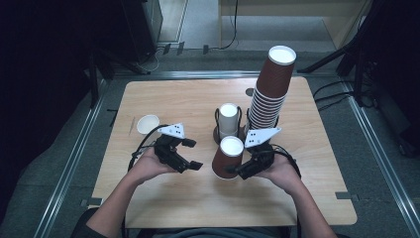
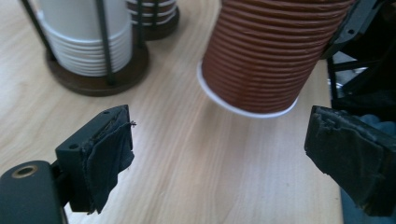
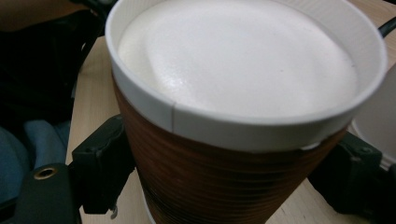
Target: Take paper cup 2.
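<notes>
My right gripper point(image 1: 237, 171) has its fingers pinching an upside-down ribbed brown paper cup point(image 1: 227, 157) on the light wooden table point(image 1: 188, 94), just before the white cup holder point(image 1: 228, 121) and tall brown cup stack point(image 1: 271, 87). My left gripper point(image 1: 190, 154) fingers are spread, near the small white cup point(image 1: 147, 124).

Both forearms reach in over the near edge, each hand wrapped around its tool. The left gripper point(image 1: 191, 154) points rightward, jaws spread wide and empty — the right gripper point(image 1: 236, 170) points leftward, jaws clamped on something.

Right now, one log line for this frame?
right gripper: shut on brown cup, upside down | left gripper: open, empty | tall brown stack: standing
</notes>
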`<state>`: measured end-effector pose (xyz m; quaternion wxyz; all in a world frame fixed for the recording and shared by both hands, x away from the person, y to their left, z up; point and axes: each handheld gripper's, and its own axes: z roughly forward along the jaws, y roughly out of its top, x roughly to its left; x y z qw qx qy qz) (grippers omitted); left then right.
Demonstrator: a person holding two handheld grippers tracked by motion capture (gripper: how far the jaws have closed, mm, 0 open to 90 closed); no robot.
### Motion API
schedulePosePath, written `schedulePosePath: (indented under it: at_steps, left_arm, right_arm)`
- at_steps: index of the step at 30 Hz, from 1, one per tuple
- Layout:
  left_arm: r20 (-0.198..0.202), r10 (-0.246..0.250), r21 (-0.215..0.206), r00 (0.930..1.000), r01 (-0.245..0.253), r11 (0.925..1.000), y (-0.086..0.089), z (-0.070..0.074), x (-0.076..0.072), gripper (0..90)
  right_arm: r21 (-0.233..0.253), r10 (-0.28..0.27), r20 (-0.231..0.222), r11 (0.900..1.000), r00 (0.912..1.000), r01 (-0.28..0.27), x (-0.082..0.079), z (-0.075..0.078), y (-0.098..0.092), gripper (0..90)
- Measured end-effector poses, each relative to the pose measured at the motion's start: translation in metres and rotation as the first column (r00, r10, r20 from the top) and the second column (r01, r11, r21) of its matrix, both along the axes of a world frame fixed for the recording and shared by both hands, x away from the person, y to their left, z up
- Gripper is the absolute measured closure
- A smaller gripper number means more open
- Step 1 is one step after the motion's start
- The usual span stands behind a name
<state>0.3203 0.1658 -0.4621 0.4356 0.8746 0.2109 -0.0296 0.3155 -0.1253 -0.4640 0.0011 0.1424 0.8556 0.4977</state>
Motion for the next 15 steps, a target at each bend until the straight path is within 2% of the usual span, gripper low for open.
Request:
schedulePosePath:
  at_steps: [3, 7, 15]
  left_arm:
    - [0.006, -0.006, -0.008, 1.0, 0.006, 1.0, -0.004, 0.0, -0.001, 5.1]
    - [-0.007, -0.015, -0.025, 0.9999, 0.014, 0.9996, -0.008, -0.003, -0.002, 2.3]
    - [-0.003, -0.053, -0.034, 0.9986, 0.053, 0.998, -0.022, -0.008, -0.005, 0.0]
  right_arm:
    - [0.024, -0.003, 0.005, 1.0, 1.0, 0.003, 0.001, -0.001, 0.004, 16.4]
    - [0.051, -0.006, 0.004, 0.999, 1.0, 0.006, 0.002, -0.003, 0.009, 16.4]
    - [0.12, -0.009, 0.004, 0.993, 1.0, 0.008, 0.001, -0.003, 0.017, 16.5]
